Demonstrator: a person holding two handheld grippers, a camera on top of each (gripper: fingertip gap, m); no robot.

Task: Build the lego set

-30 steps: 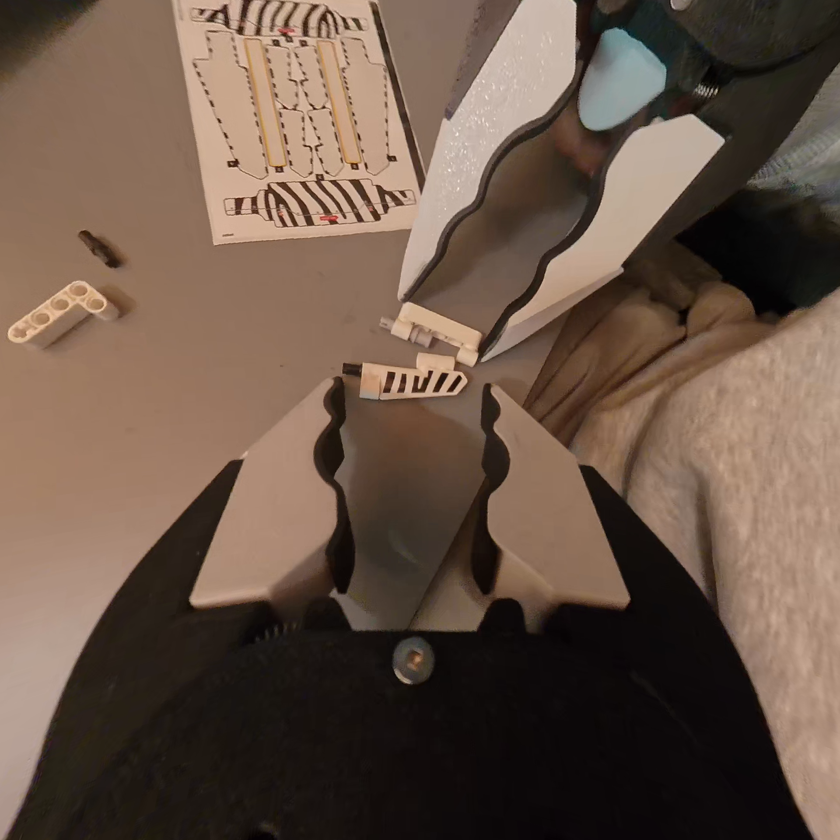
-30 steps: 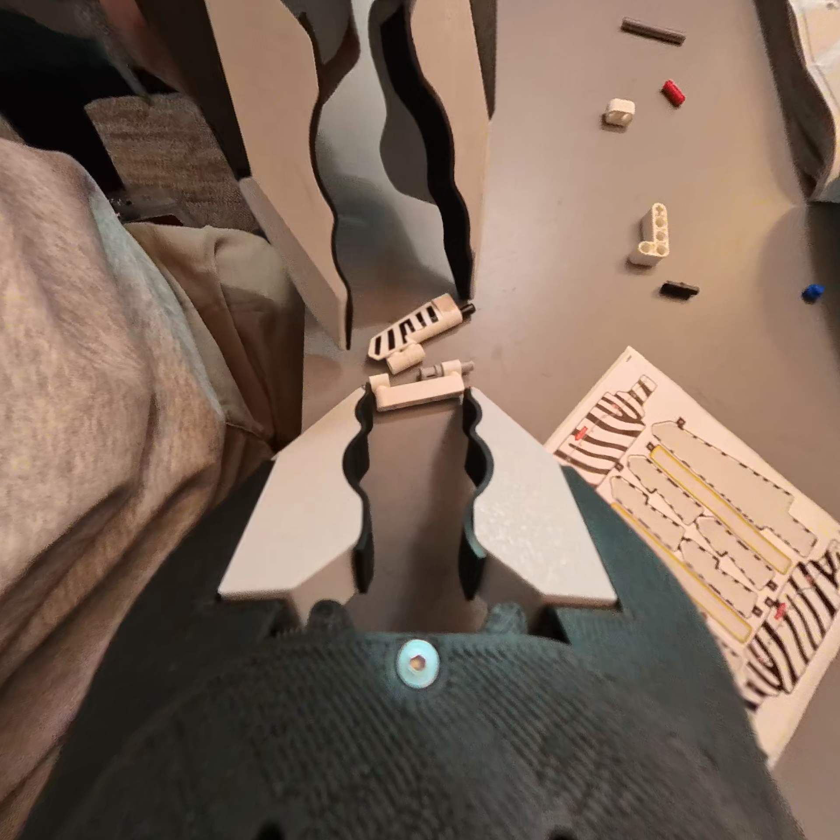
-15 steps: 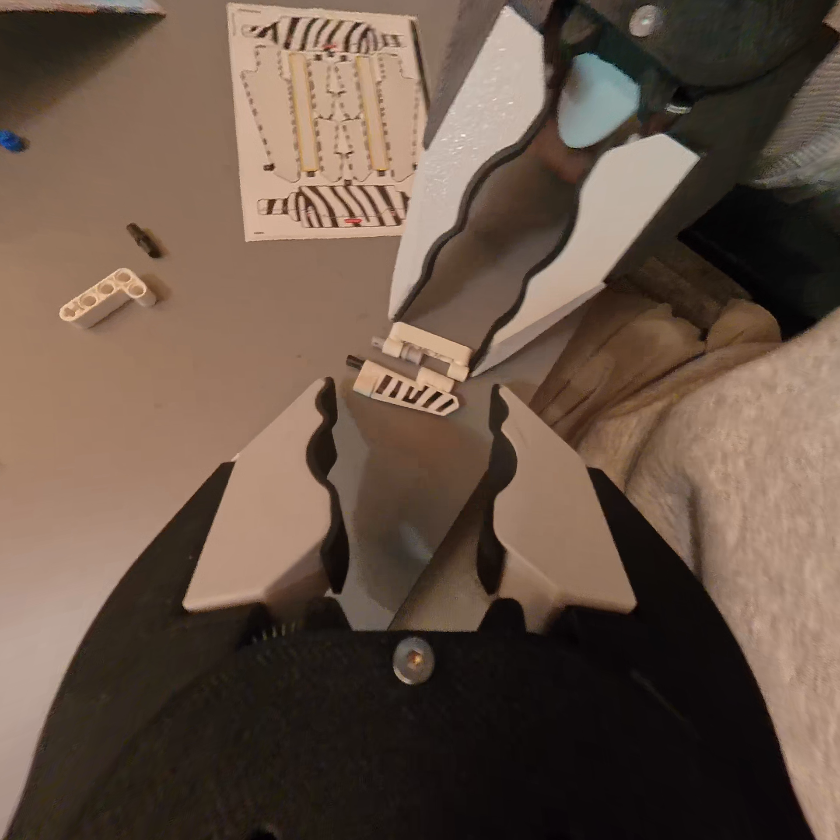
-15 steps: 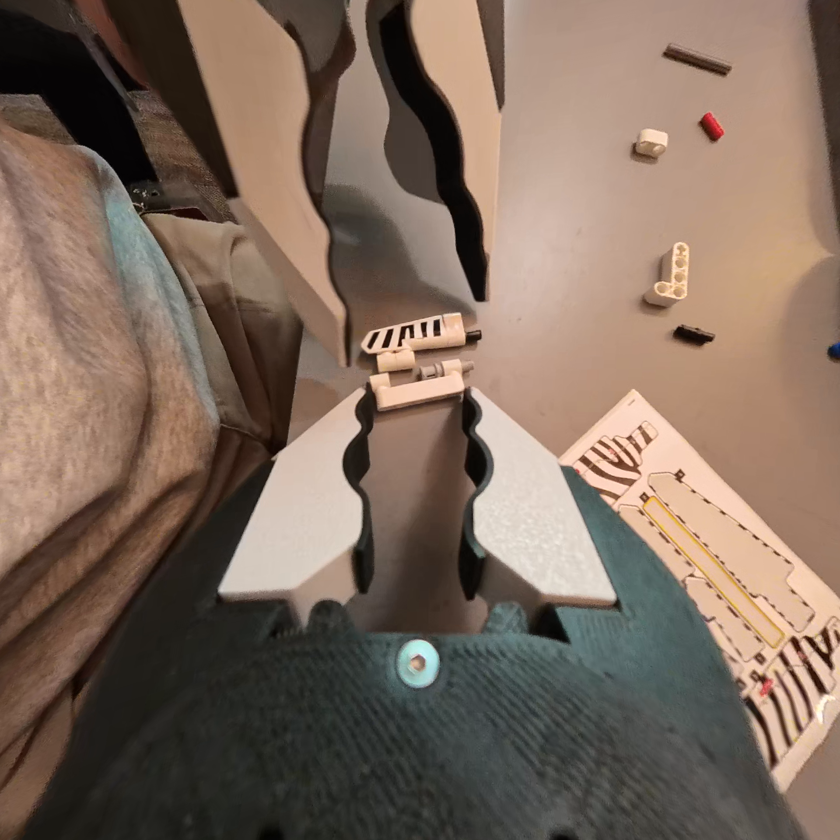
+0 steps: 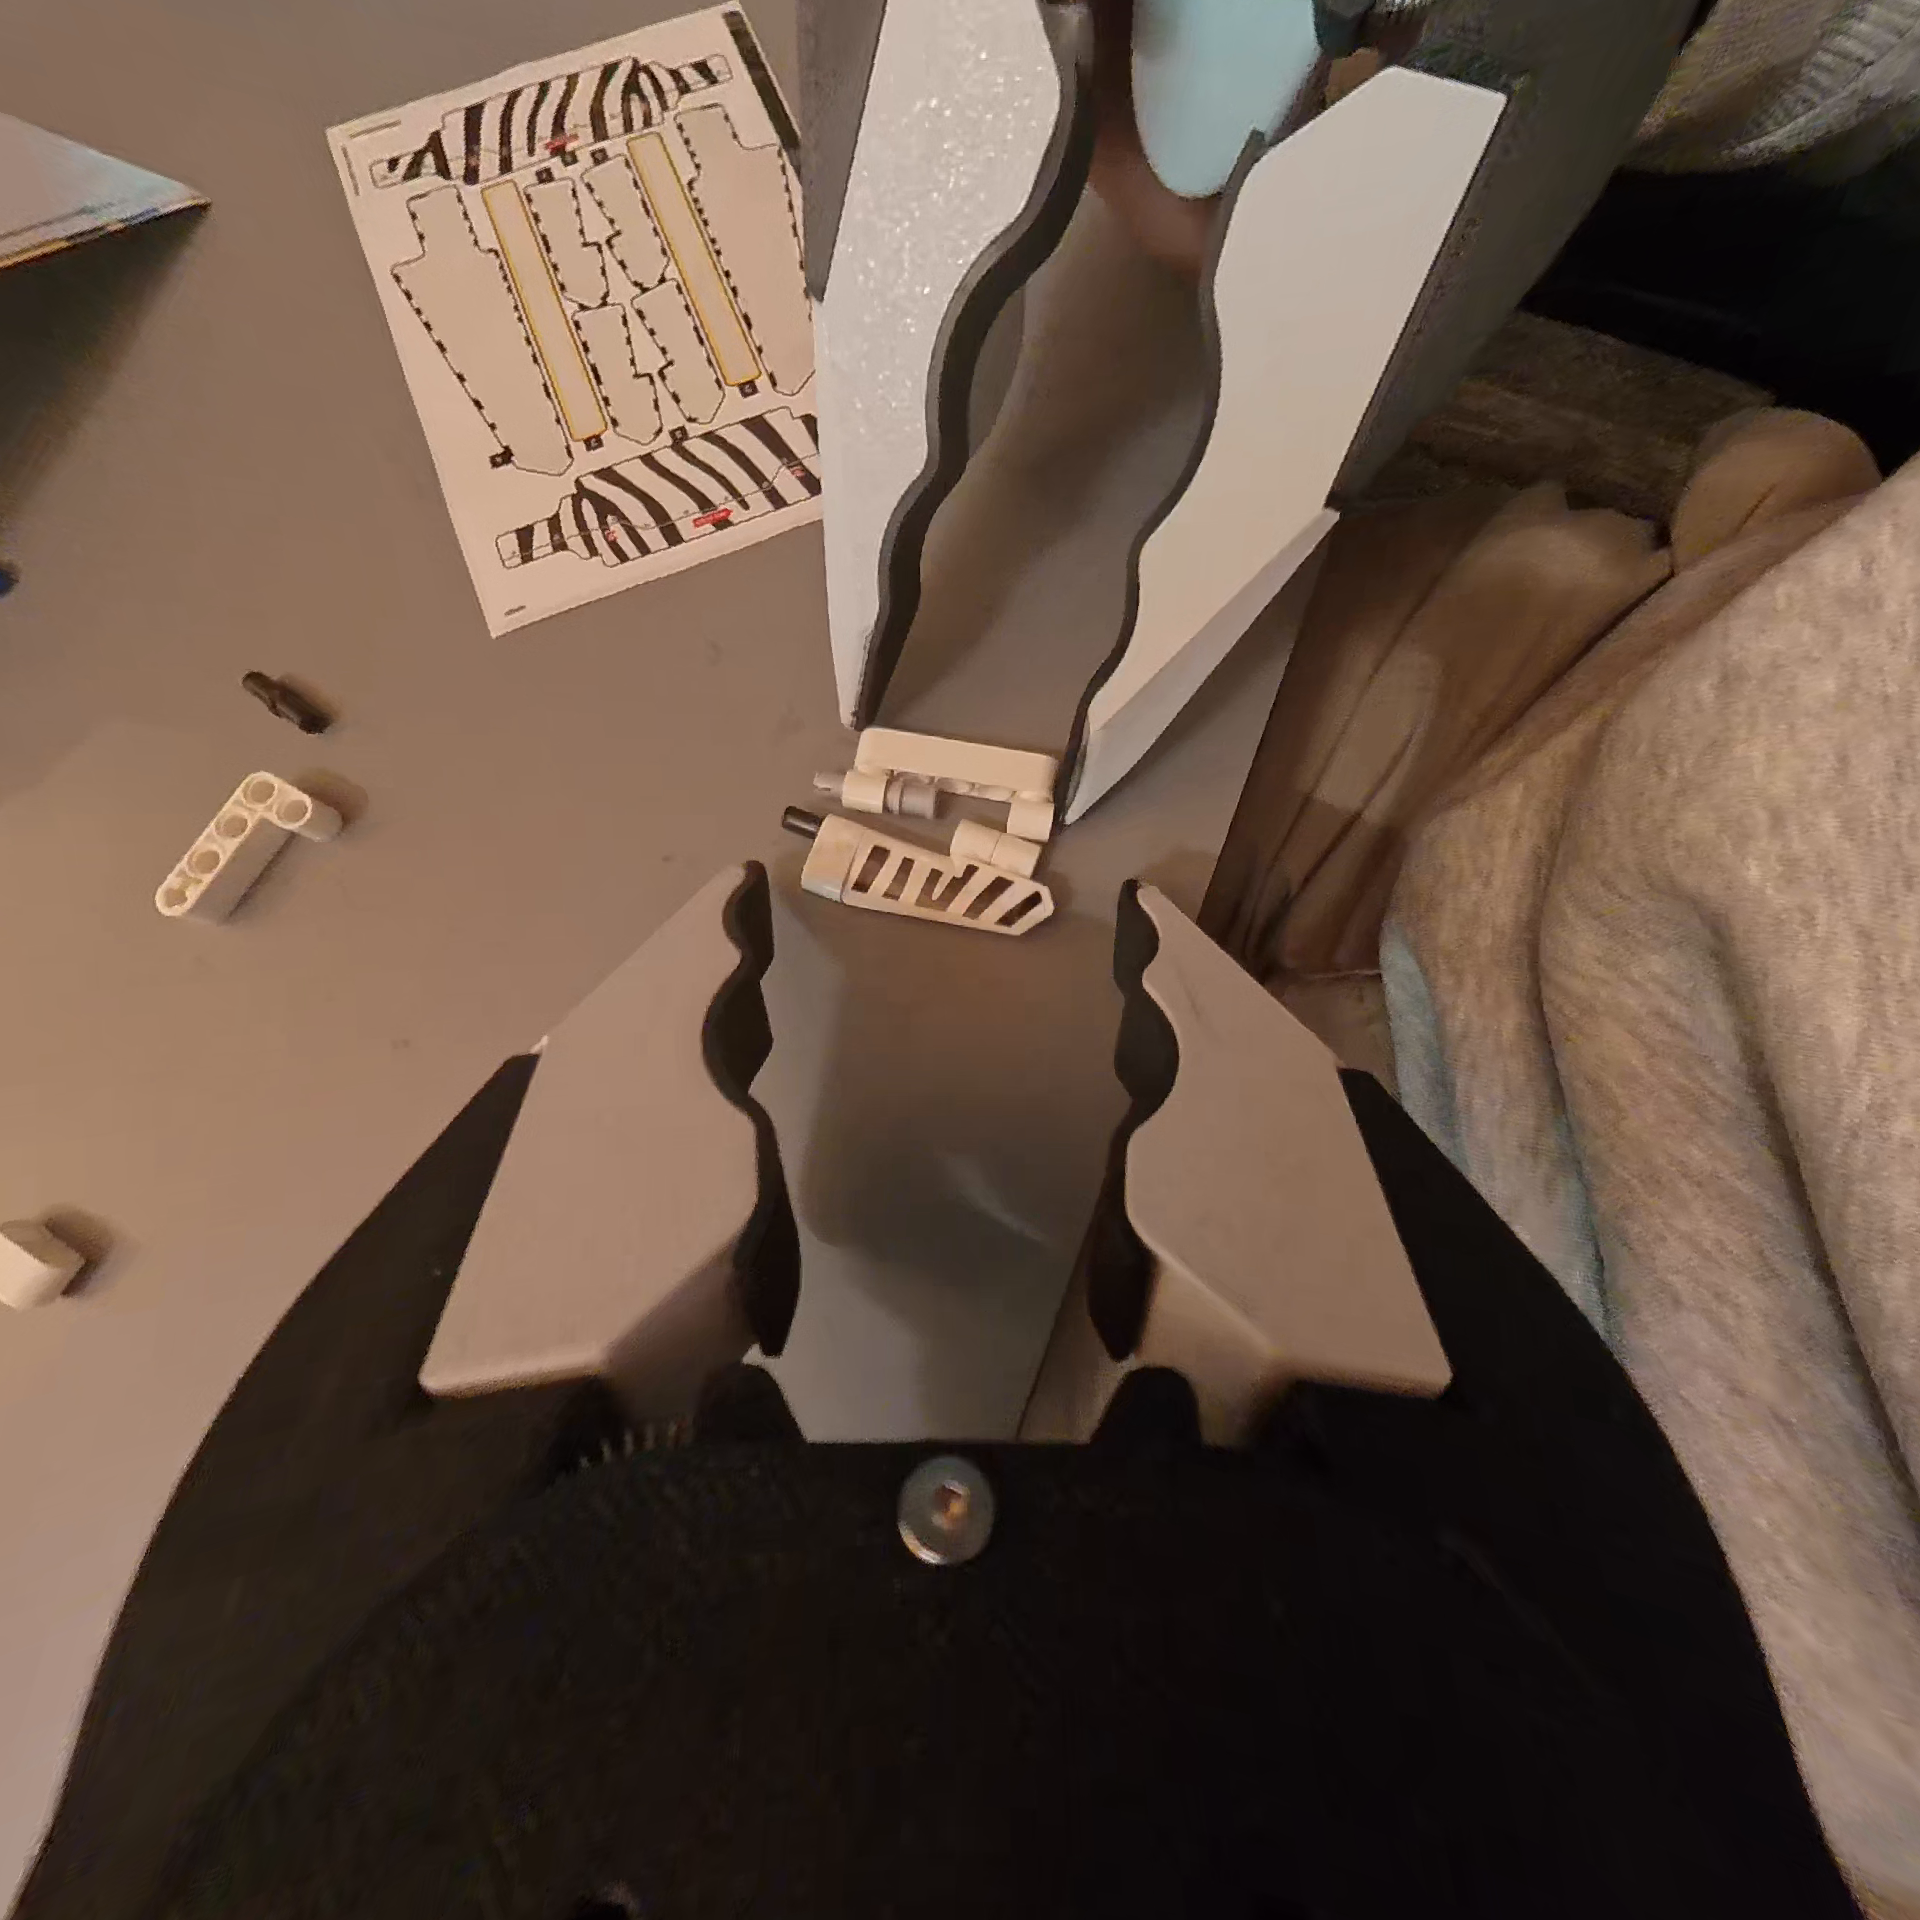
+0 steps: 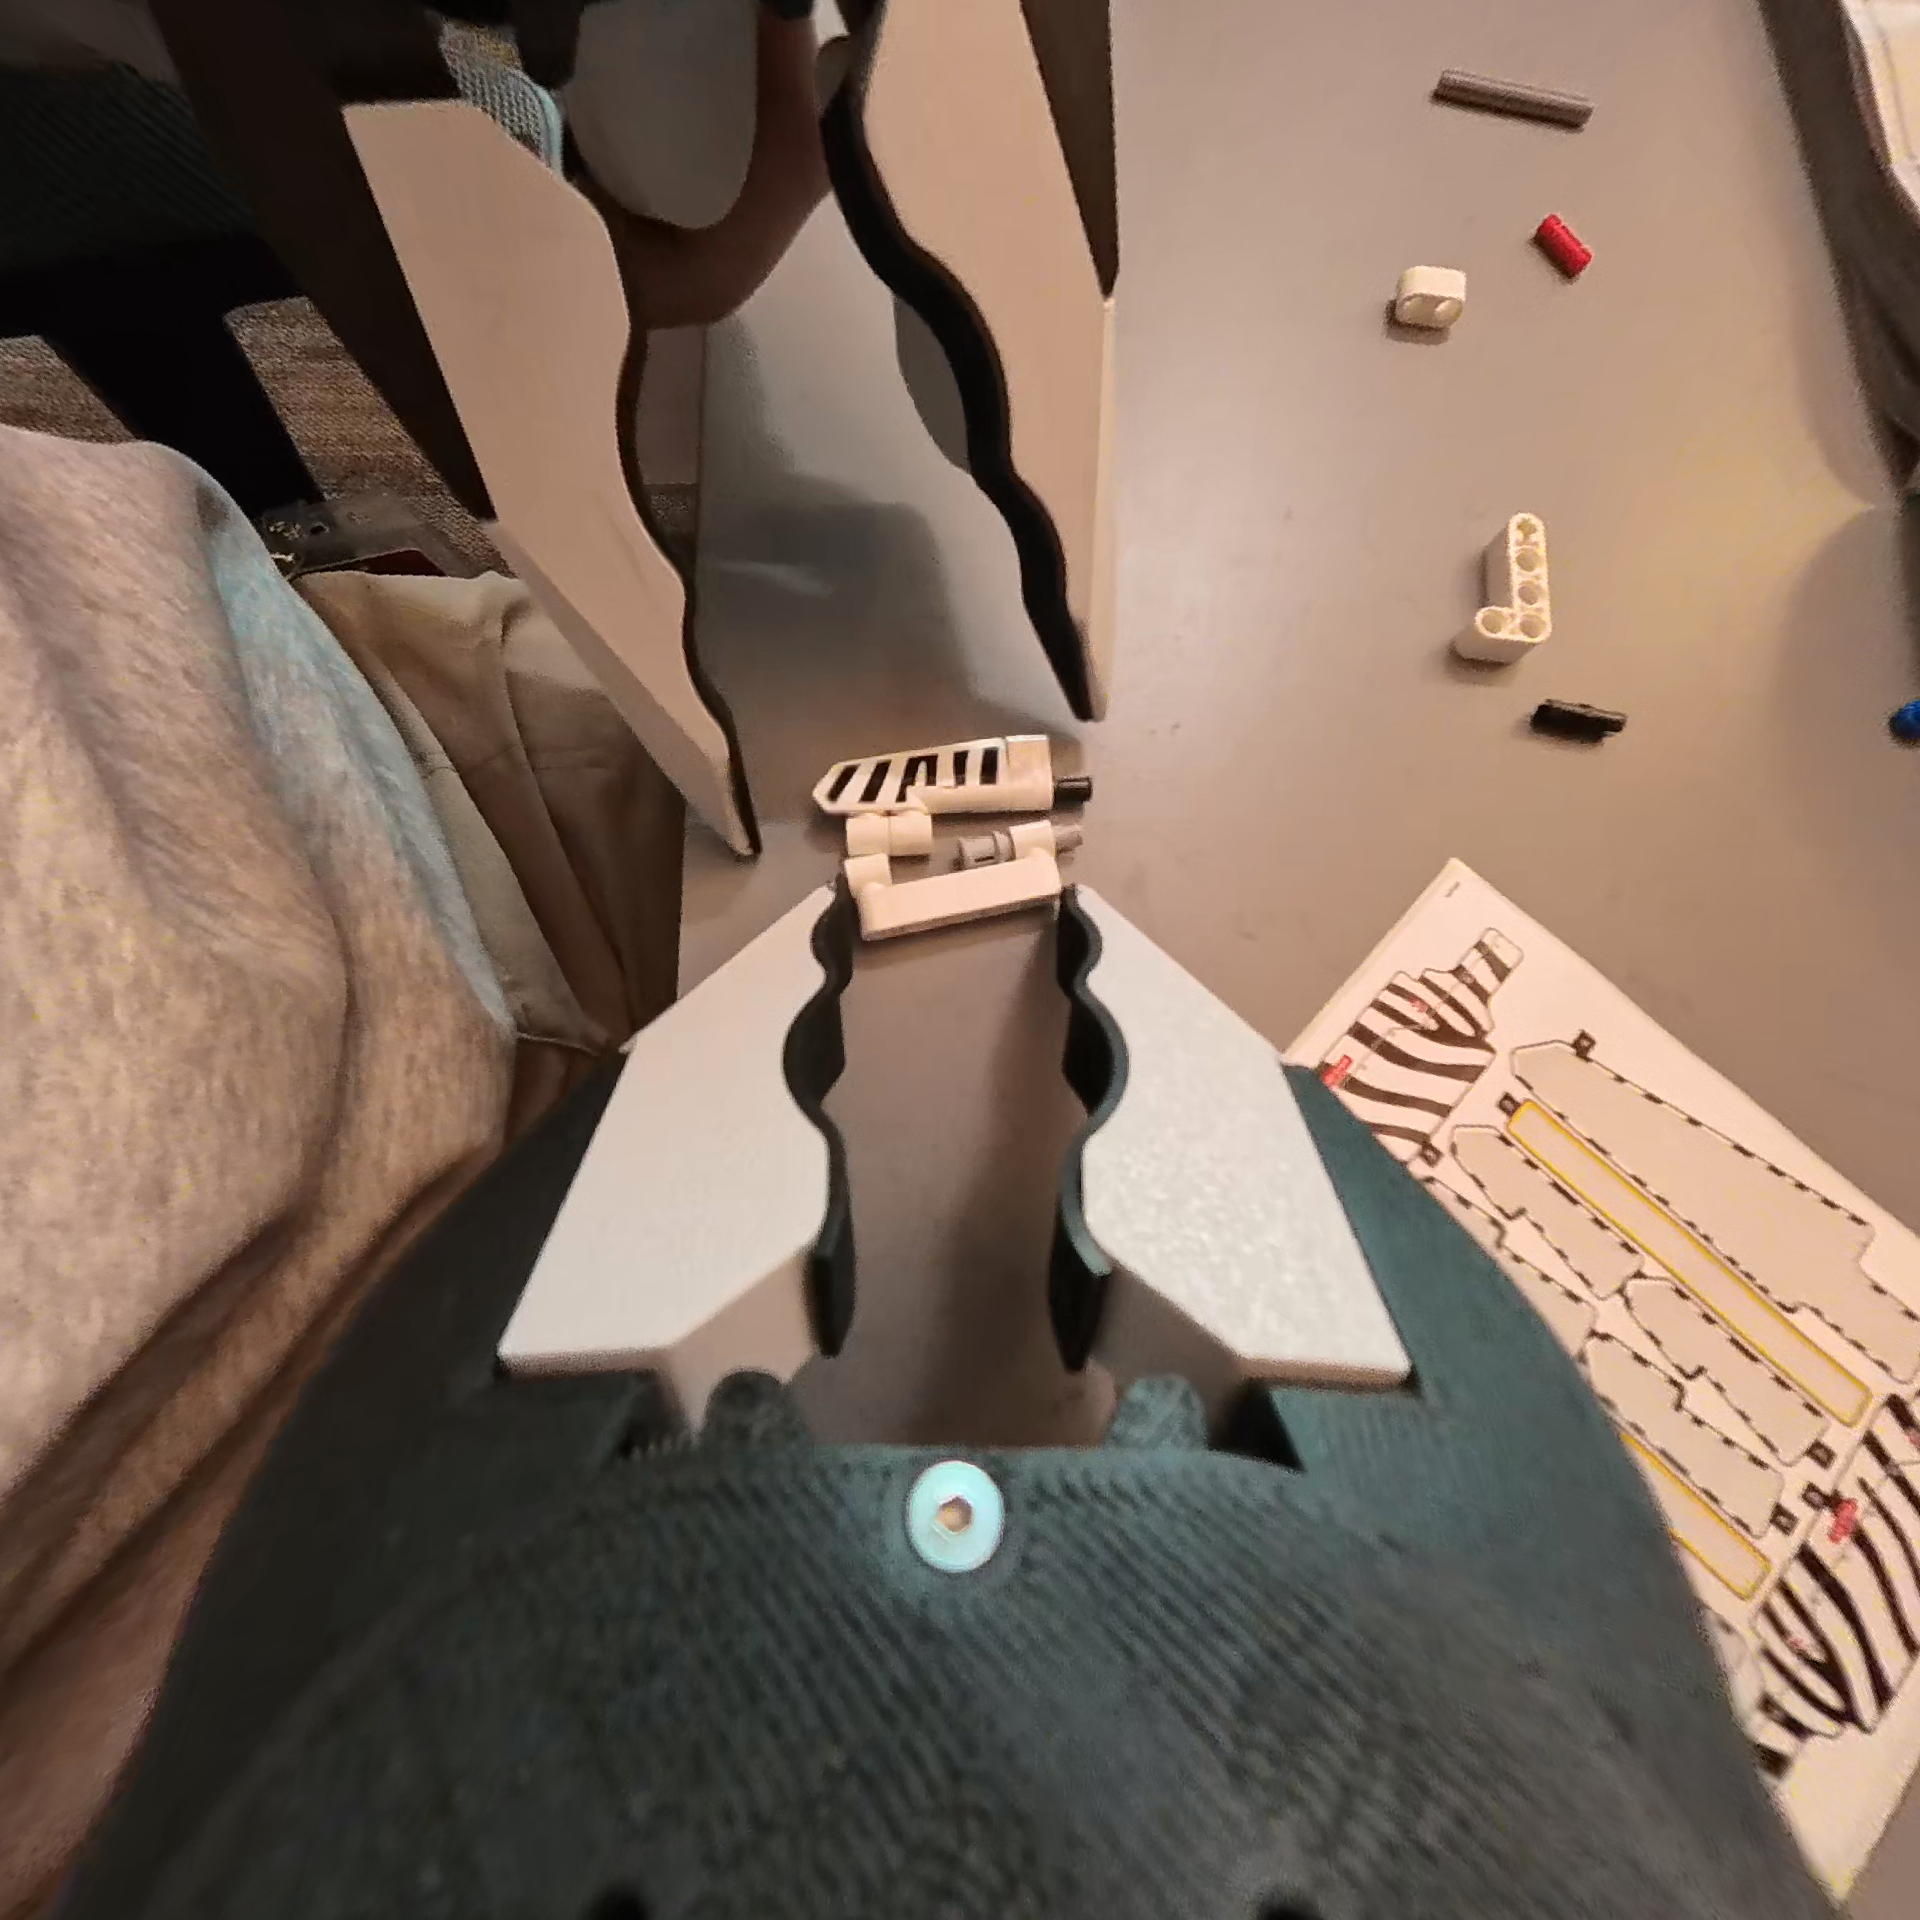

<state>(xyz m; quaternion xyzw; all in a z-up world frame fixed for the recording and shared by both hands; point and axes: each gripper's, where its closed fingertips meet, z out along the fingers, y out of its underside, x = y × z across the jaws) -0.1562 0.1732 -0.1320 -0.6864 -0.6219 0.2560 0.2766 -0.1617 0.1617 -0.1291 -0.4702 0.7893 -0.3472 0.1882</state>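
Note:
My right gripper (image 6: 956, 899) is shut on a white Lego piece (image 6: 951, 894) with pins along its far edge, held at the fingertips low over the grey table (image 6: 1299, 520). A white panel with black zebra stripes (image 6: 914, 784) lies right against that piece; I cannot tell if they are joined. My left gripper (image 5: 943, 894) is open, its fingertips either side of the near edge of the striped panel (image 5: 925, 883), not gripping it. The right gripper (image 5: 966, 758) comes in from the top of the left wrist view with the white piece (image 5: 956, 769).
A zebra-print sticker sheet (image 5: 592, 322) lies beyond. A white L-shaped beam (image 5: 234, 847), a black pin (image 5: 281, 701) and a small white part (image 5: 31, 1262) lie to the left. A red part (image 6: 1564, 244) and dark axle (image 6: 1512, 101) lie farther off. The person's grey clothing (image 5: 1662, 935) borders the table edge. My two grippers' fingertips are within a few centimetres of each other.
The striped panel has swung from tilted to lying parallel against the white piece. The right gripper keeps its hold. The left gripper stays open and has shifted slightly around the panel.

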